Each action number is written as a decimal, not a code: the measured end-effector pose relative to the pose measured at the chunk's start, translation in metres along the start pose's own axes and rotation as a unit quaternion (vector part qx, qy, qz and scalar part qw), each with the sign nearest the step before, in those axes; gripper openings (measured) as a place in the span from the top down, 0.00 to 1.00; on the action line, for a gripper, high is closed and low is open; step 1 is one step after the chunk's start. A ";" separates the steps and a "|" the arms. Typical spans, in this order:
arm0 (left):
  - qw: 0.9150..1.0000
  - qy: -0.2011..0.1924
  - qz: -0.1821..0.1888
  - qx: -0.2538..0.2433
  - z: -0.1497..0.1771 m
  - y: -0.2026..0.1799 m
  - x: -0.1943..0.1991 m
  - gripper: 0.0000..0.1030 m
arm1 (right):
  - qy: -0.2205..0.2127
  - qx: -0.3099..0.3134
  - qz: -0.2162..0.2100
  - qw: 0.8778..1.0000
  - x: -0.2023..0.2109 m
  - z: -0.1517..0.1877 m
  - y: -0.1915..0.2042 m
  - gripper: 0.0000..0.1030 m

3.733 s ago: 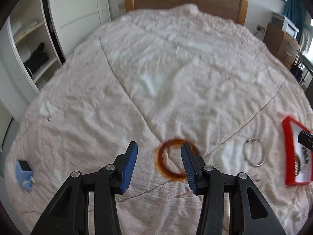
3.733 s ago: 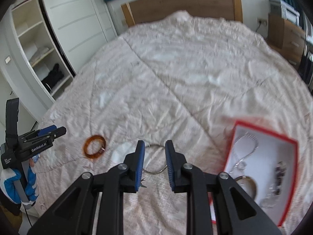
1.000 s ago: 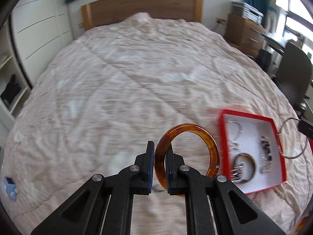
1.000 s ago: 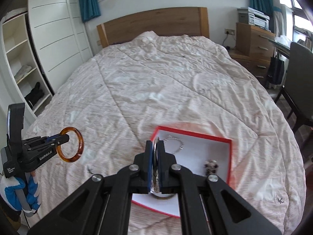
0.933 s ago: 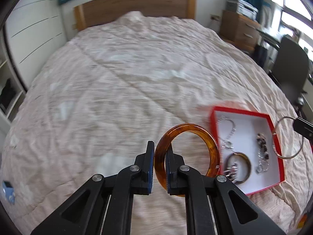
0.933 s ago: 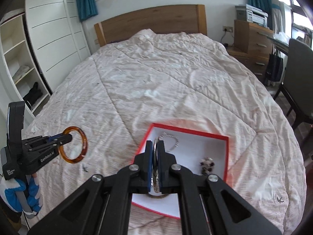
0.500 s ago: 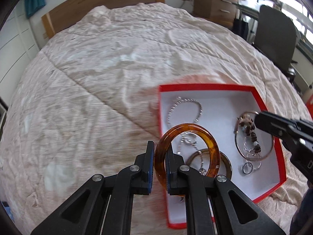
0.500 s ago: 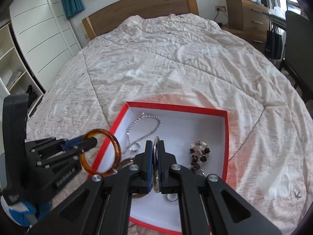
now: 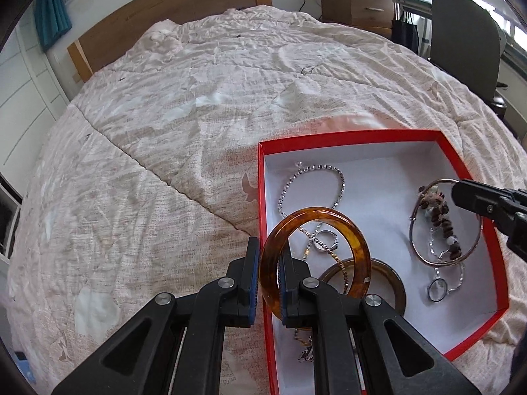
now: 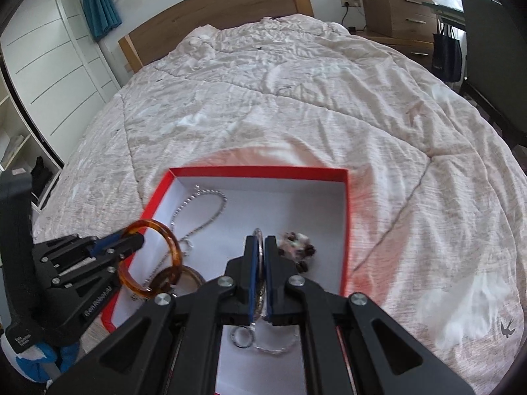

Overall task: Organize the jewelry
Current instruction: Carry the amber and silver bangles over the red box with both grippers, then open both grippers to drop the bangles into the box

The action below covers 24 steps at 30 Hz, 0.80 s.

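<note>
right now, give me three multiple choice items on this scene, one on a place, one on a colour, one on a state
1. Where is the silver bead chain?
A. on the bedspread
B. inside the red box
C. on the chair

2. What colour is the bangle in the left gripper?
A. amber brown
B. green
C. white

3. What is the state of the right gripper?
A. wide open, holding nothing
B. shut on a thin metal bangle
C. out of view

Answers:
1 B, the chain lies on the box's white floor near its far wall.
2 A, it is a translucent orange-brown ring.
3 B, the ring is pinched between the closed fingers above the box.
</note>
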<state>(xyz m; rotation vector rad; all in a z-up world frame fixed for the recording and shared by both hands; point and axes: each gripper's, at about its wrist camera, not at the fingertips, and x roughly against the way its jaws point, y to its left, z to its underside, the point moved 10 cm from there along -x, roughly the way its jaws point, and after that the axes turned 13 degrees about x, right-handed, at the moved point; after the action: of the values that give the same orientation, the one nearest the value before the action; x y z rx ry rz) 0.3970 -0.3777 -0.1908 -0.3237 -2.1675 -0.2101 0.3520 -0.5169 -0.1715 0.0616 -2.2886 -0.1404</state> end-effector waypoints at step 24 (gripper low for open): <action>0.998 0.049 0.023 0.042 0.024 0.012 -0.008 0.65 | 0.046 0.002 0.017 0.999 -0.005 0.031 -0.003 0.92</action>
<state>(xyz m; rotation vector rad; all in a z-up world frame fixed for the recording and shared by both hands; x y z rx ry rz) 0.3864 -0.3613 -0.2111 -0.3081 -2.0626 -0.1075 0.3318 -0.5170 -0.1954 0.0302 -2.1966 -0.1124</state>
